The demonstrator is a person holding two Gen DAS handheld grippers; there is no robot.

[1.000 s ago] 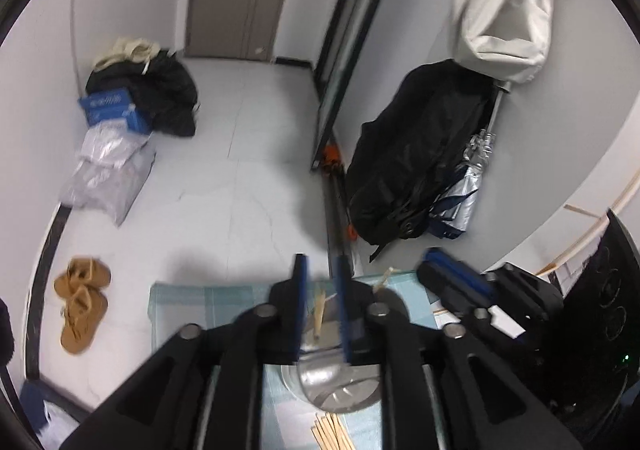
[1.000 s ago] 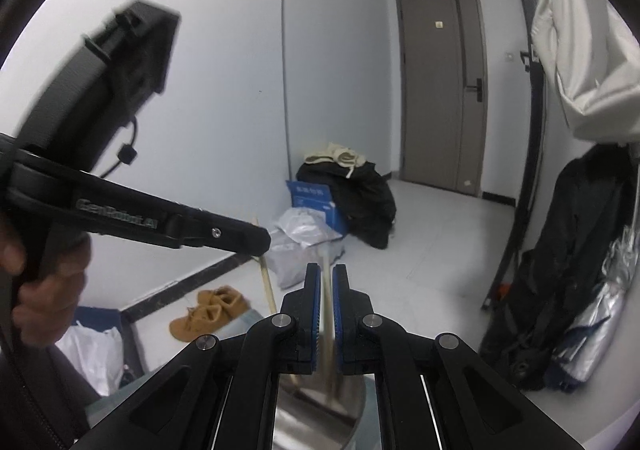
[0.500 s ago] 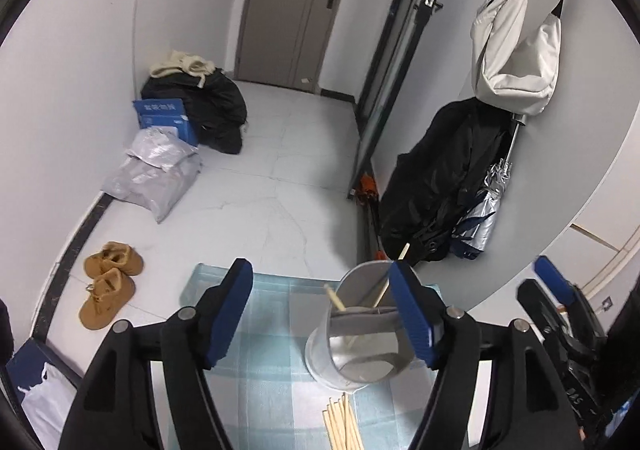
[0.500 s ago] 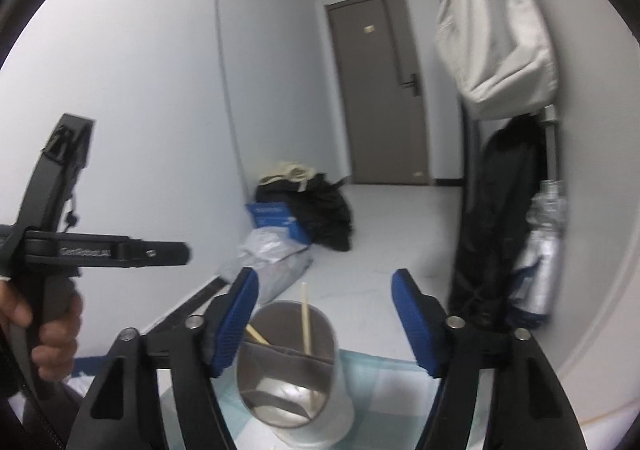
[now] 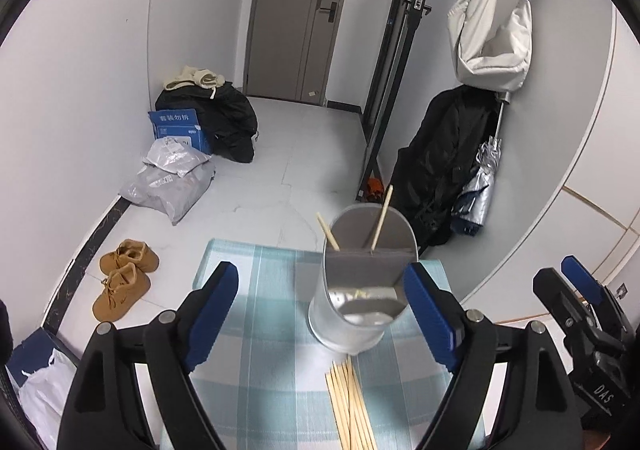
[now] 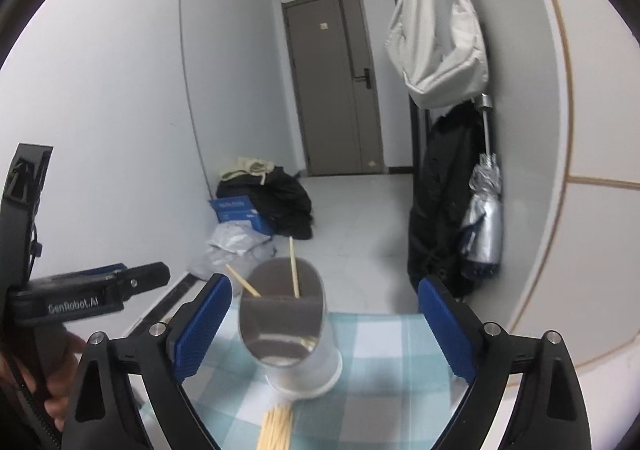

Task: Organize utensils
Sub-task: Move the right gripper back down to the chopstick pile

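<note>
A metal utensil holder (image 5: 362,286) with a divider stands on the checked cloth (image 5: 264,330); it also shows in the right wrist view (image 6: 288,326). Two wooden chopsticks (image 5: 380,218) lean in its far compartment, seen again in the right wrist view (image 6: 294,270). A bundle of several chopsticks (image 5: 352,402) lies on the cloth in front of the holder, also visible in the right wrist view (image 6: 276,430). My left gripper (image 5: 324,314) is open and empty above the cloth, just short of the holder. My right gripper (image 6: 322,326) is open and empty, with the holder between its jaws in view.
The table's far edge drops to a white tiled floor. Brown shoes (image 5: 124,278), grey parcels (image 5: 172,182), a blue box (image 5: 176,130) and black bags (image 5: 224,118) lie at the left wall. A dark coat (image 5: 444,166), a folded umbrella (image 5: 484,178) and a white bag (image 5: 492,34) hang at right.
Both grippers were shut on chopsticks over the holder a second ago. They opened, left the chopsticks in the far compartment, and have drawn back and up from the holder.
</note>
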